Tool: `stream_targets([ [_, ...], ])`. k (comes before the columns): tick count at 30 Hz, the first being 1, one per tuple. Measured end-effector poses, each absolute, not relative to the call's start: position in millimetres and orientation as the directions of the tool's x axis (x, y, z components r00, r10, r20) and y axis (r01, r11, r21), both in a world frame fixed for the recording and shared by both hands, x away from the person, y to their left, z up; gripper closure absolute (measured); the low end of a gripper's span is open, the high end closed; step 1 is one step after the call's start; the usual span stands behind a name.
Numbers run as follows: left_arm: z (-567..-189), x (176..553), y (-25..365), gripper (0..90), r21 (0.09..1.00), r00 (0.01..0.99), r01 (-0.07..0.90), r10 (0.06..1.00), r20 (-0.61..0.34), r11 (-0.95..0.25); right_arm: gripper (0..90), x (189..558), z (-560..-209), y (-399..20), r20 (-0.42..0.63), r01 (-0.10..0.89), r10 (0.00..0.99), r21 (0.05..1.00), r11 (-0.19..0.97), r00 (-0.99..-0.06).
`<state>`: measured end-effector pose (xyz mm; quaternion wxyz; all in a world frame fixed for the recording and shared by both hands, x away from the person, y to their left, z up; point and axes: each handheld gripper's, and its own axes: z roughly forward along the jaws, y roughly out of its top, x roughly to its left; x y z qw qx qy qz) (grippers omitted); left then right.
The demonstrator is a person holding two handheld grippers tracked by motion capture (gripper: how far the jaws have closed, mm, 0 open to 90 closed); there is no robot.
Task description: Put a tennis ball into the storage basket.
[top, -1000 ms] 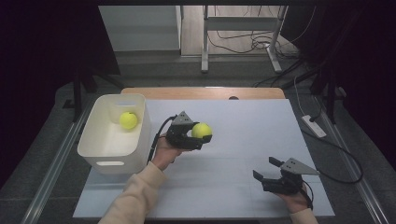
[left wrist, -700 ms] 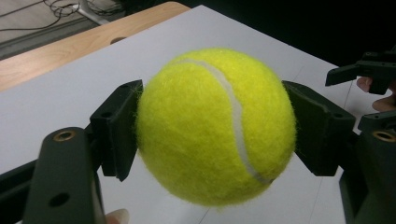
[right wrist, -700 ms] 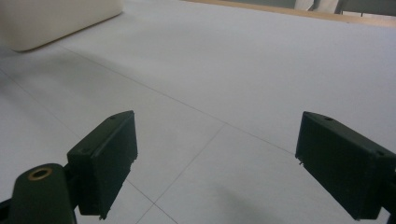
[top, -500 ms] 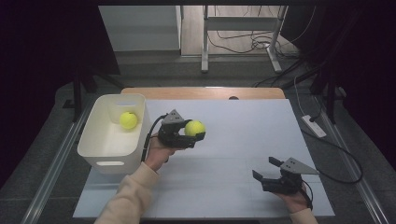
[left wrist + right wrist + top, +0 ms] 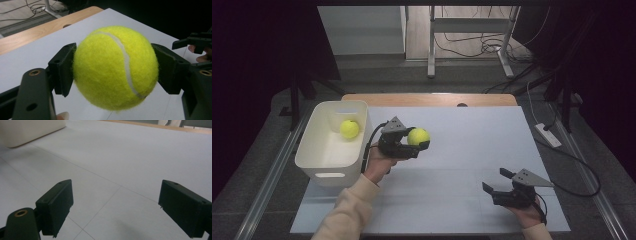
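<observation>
Our left fingers hold the tennis ball firmly at its sides, above the worktop just beside the white bin; we should carry it over the rim before releasing. The right gripper rests wide open.

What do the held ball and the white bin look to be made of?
Tennis ball: fuzzy yellow felt, with a pale curved seam, probably over rubber. White bin: looks like smooth moulded plastic with a matte sheen, rounded corners and a cut-out handle slot.
</observation>
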<state>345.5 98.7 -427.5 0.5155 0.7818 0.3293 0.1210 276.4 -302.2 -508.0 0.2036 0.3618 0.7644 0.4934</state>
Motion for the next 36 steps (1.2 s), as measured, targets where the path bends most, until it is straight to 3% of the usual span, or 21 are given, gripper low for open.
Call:
stream_targets([
  [36, -397, 333, 127, 26.6, 0.925, 0.73, 0.335, 0.669, -0.136, -0.177, 13.0, 276, -508, -301, 0.04, 0.349, 0.752, 0.901, 0.258, -0.658],
])
